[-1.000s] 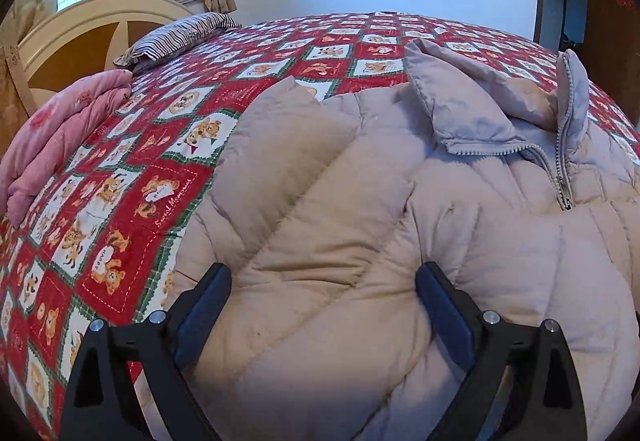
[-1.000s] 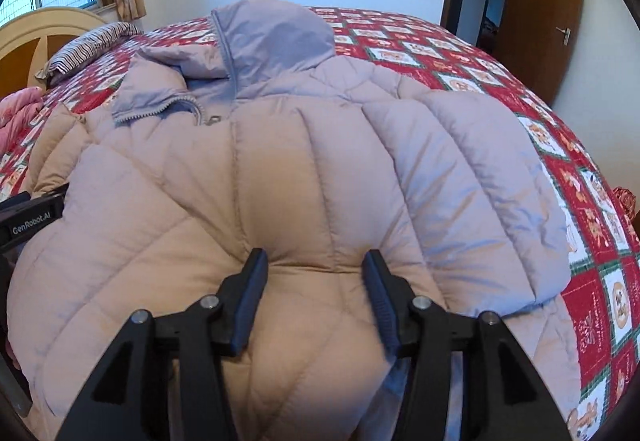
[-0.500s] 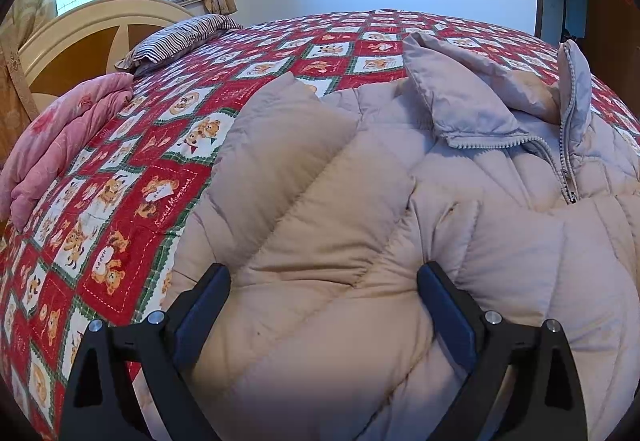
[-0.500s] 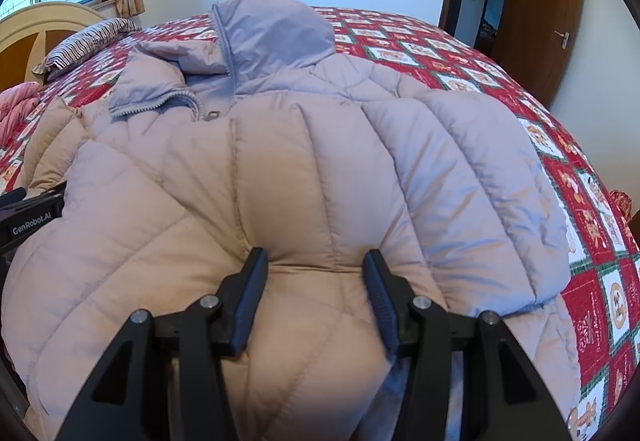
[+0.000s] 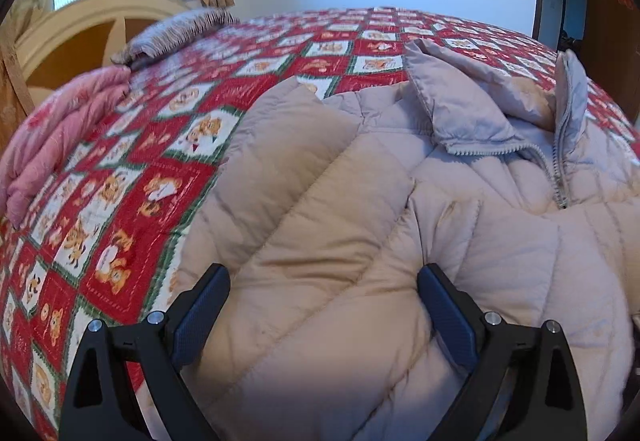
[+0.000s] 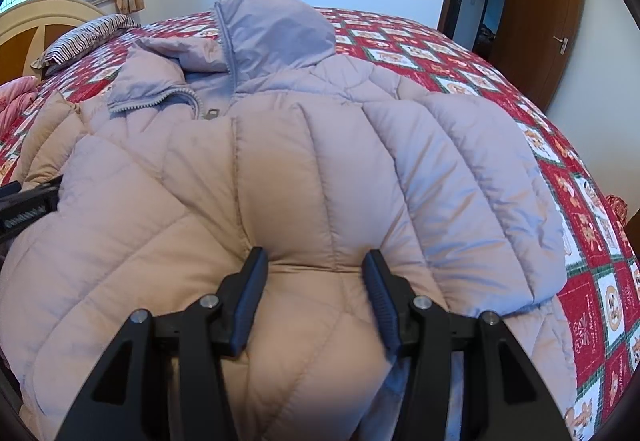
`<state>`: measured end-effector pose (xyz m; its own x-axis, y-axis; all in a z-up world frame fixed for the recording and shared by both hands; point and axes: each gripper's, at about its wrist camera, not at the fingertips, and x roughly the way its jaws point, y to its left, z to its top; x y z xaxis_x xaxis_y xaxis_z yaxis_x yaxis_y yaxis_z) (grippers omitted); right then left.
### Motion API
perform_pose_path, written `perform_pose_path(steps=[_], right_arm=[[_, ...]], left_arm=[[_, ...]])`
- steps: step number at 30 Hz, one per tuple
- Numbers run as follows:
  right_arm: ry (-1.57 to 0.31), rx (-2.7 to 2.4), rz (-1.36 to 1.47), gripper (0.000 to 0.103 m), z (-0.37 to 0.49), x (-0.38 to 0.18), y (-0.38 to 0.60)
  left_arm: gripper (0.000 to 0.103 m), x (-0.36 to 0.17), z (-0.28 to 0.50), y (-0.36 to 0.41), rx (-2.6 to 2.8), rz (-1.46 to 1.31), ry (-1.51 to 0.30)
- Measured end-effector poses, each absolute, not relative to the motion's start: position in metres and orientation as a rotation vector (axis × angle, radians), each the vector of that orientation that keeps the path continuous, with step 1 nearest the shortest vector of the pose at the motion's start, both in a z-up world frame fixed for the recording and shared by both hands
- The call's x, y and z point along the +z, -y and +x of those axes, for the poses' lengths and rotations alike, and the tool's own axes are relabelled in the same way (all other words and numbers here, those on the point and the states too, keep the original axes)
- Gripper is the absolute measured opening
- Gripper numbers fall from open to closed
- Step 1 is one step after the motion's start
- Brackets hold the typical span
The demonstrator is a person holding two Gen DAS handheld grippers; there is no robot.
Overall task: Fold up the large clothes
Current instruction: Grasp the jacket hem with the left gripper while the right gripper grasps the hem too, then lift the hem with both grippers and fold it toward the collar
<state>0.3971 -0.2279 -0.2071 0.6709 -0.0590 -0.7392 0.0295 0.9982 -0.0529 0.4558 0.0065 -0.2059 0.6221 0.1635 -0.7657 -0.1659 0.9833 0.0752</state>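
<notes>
A pale beige-lilac puffer jacket (image 5: 360, 221) lies front up on the bed, its hood (image 6: 280, 29) toward the far side and its zip open at the collar (image 5: 460, 109). My left gripper (image 5: 323, 271) stands wide, with a thick bulge of the jacket's near left part filling the space between its fingers. My right gripper (image 6: 314, 255) is narrower and pinches a puffed fold of the jacket (image 6: 300, 181) near its near edge; the fabric puckers at both pads. At the left edge of the right wrist view, the left gripper's body (image 6: 28, 207) shows against the jacket.
The bed has a red and white patterned quilt (image 5: 160, 181). A folded pink blanket (image 5: 60, 137) and a striped pillow (image 5: 176, 33) lie by the headboard (image 5: 80, 25) at the far left. A brown door (image 6: 552, 21) stands at the right, beyond the bed.
</notes>
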Motion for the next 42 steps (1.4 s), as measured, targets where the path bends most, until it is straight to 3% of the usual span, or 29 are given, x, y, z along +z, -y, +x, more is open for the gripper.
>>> perform_pose_path(steps=[7, 10, 15, 18, 26, 28, 29, 30, 31, 32, 33, 34, 35, 42], right_arm=[[-0.897, 0.055, 0.024, 0.07, 0.41, -0.172, 0.239], [-0.852, 0.058, 0.012, 0.085, 0.434, -0.142, 0.238], [-0.803, 0.029, 0.041, 0.088, 0.506, -0.097, 0.239], [-0.808, -0.008, 0.067, 0.099, 0.553, -0.084, 0.239], [-0.906, -0.045, 0.0, 0.099, 0.626, -0.108, 0.219], [-0.929, -0.037, -0.047, 0.094, 0.63, -0.114, 0.215], [-0.939, -0.027, -0.062, 0.083, 0.631, -0.117, 0.215], [-0.95, -0.01, -0.069, 0.072, 0.631, -0.119, 0.216], [-0.964, 0.008, -0.076, 0.066, 0.629, -0.122, 0.218], [-0.975, 0.014, -0.082, 0.051, 0.629, -0.124, 0.218], [-0.983, 0.018, -0.091, 0.031, 0.627, -0.126, 0.22], [-0.993, 0.023, -0.104, 0.021, 0.625, -0.128, 0.221], [-1.0, 0.025, -0.125, 0.014, 0.622, -0.129, 0.224], [-0.94, 0.052, -0.189, 0.01, 0.587, -0.125, 0.242]], left_arm=[[0.096, -0.15, 0.486, -0.018, 0.119, -0.008, -0.818], [0.096, -0.147, 0.528, -0.012, 0.123, 0.03, -0.825], [0.096, -0.159, 0.596, -0.005, 0.104, 0.058, -0.868], [0.096, -0.171, 0.626, -0.004, 0.108, 0.058, -0.903], [0.096, -0.177, 0.649, 0.015, 0.081, 0.138, -0.884], [0.096, -0.18, 0.65, 0.018, 0.068, 0.143, -0.877], [0.094, -0.18, 0.651, 0.019, 0.063, 0.145, -0.871], [0.082, -0.181, 0.65, 0.021, 0.053, 0.149, -0.861], [0.058, -0.182, 0.65, 0.024, 0.03, 0.153, -0.864], [0.045, -0.183, 0.65, 0.027, -0.007, 0.153, -0.882], [0.024, -0.184, 0.65, 0.029, -0.039, 0.146, -0.896], [0.014, -0.182, 0.648, 0.031, -0.055, 0.139, -0.898], [0.014, -0.179, 0.644, 0.033, -0.053, 0.144, -0.887], [0.006, -0.152, 0.618, 0.022, -0.066, 0.111, -0.818]])
